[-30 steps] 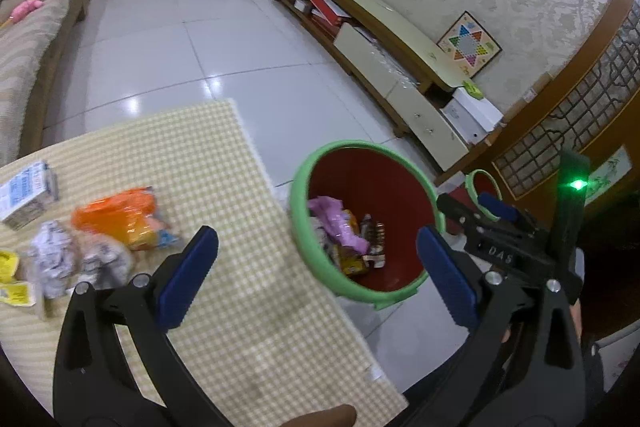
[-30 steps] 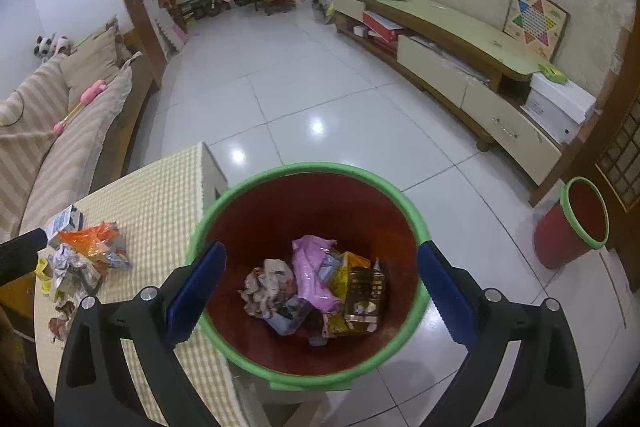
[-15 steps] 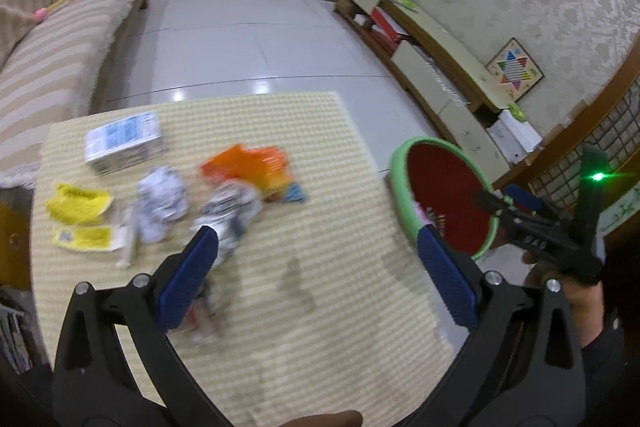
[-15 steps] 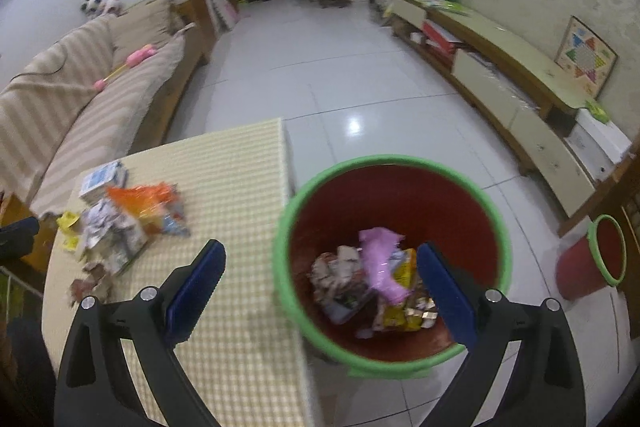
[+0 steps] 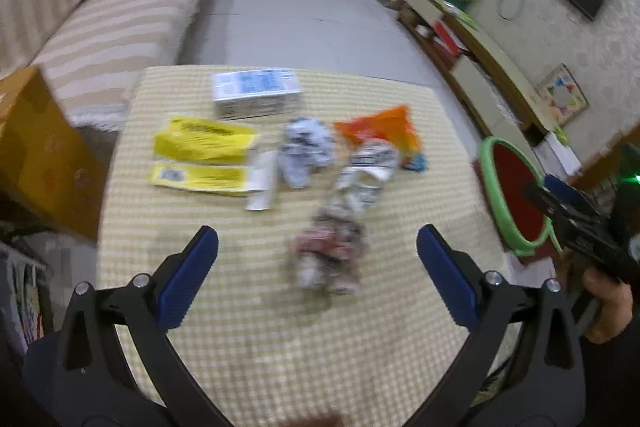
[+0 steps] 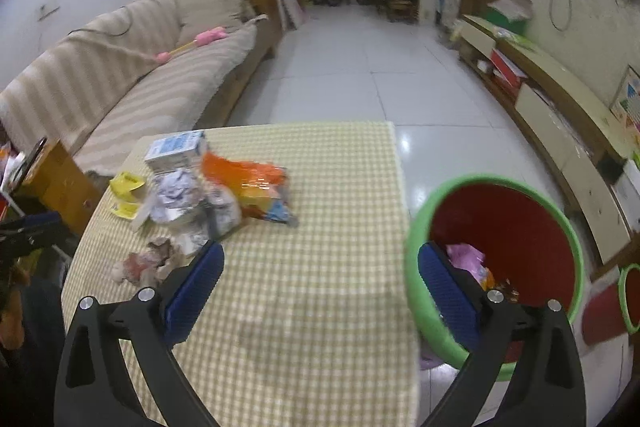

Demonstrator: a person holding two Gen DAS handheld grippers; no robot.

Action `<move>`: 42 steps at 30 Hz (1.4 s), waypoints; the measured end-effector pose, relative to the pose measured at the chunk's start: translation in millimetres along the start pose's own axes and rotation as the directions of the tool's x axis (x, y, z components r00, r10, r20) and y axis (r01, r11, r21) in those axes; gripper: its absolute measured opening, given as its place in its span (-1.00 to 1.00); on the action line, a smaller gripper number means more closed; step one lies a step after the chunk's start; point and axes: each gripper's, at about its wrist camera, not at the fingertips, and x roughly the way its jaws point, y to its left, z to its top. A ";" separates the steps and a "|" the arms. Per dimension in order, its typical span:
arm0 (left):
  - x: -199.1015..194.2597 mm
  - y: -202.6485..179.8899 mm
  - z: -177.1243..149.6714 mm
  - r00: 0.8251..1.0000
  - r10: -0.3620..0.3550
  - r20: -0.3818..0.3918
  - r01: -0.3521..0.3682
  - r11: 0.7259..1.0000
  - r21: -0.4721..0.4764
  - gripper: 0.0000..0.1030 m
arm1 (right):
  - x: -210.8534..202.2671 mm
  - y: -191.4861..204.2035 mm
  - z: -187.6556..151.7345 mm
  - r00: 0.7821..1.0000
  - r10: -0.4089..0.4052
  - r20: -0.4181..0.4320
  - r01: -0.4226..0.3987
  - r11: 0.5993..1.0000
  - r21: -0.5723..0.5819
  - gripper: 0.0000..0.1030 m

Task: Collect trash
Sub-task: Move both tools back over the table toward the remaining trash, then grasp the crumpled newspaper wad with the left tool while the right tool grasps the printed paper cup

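Observation:
A pile of trash lies on the checked tablecloth (image 5: pixel 320 347): a crumpled reddish wad (image 5: pixel 328 255), a crumpled white wrapper (image 5: pixel 370 167), an orange bag (image 5: pixel 380 131), a white paper ball (image 5: pixel 306 151), yellow packets (image 5: pixel 200 155) and a blue-white carton (image 5: pixel 256 93). My left gripper (image 5: pixel 318 267) is open and empty, just short of the reddish wad. My right gripper (image 6: pixel 320 279) is open and empty over the table's right part. The red bin with a green rim (image 6: pixel 500 247) stands at the table's right edge and holds wrappers. It also shows in the left wrist view (image 5: pixel 512 187).
A striped sofa (image 6: pixel 120 67) runs along the far left. A brown cardboard box (image 5: pixel 36 147) stands left of the table. A low TV cabinet (image 6: pixel 560 115) lines the right wall. A second small red bin (image 6: pixel 630 299) sits on the floor at far right.
Both grippers have swung left from over the bin toward the table. The trash pile now lies in front of the left gripper; the bin has shifted to the right in both views.

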 end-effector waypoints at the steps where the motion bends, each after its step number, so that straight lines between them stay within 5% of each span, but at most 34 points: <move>1: 0.1 7.0 -1.1 1.000 -0.007 0.001 0.007 1.000 -0.007 0.89 | 3.9 6.8 0.5 1.000 0.019 -0.013 -0.019 1.000 0.005 0.84; 9: 0.8 48.7 -3.6 0.998 0.024 0.053 -0.019 0.996 -0.091 0.89 | 28.1 46.0 2.0 0.991 0.093 -0.095 -0.090 0.995 0.030 0.84; 17: 14.0 71.3 -1.2 0.999 0.029 0.023 -0.026 0.993 -0.118 0.89 | 47.1 67.2 1.5 0.980 0.132 -0.146 -0.122 0.990 0.074 0.80; 20: 20.8 71.0 -5.1 1.000 -0.020 -0.002 0.020 0.994 -0.111 0.89 | 56.3 68.1 2.5 0.976 0.140 -0.164 -0.123 0.987 0.108 0.77; 30: 68.1 -11.5 -28.1 0.992 -0.069 -0.109 0.085 0.985 0.150 0.89 | 78.8 67.5 11.5 0.967 0.158 -0.198 -0.132 0.981 0.142 0.65; 35: 97.4 -19.9 -27.1 0.988 -0.049 -0.149 0.072 0.986 0.150 0.57 | 85.4 63.2 16.9 0.965 0.165 -0.202 -0.133 0.978 0.163 0.62; 36: 103.3 -18.5 -26.6 0.986 -0.042 -0.160 0.065 0.988 0.142 0.38 | 86.4 62.8 17.2 0.965 0.166 -0.204 -0.133 0.977 0.165 0.62; 39: 112.6 -10.9 -27.5 0.980 -0.077 -0.185 0.096 0.991 0.097 0.00 | 91.7 60.2 18.2 0.962 0.172 -0.213 -0.135 0.975 0.176 0.62; 42: 110.1 -2.0 -28.9 0.977 -0.108 -0.182 0.123 0.990 0.070 -0.15 | 97.3 60.8 19.0 0.956 0.188 -0.223 -0.147 0.971 0.188 0.61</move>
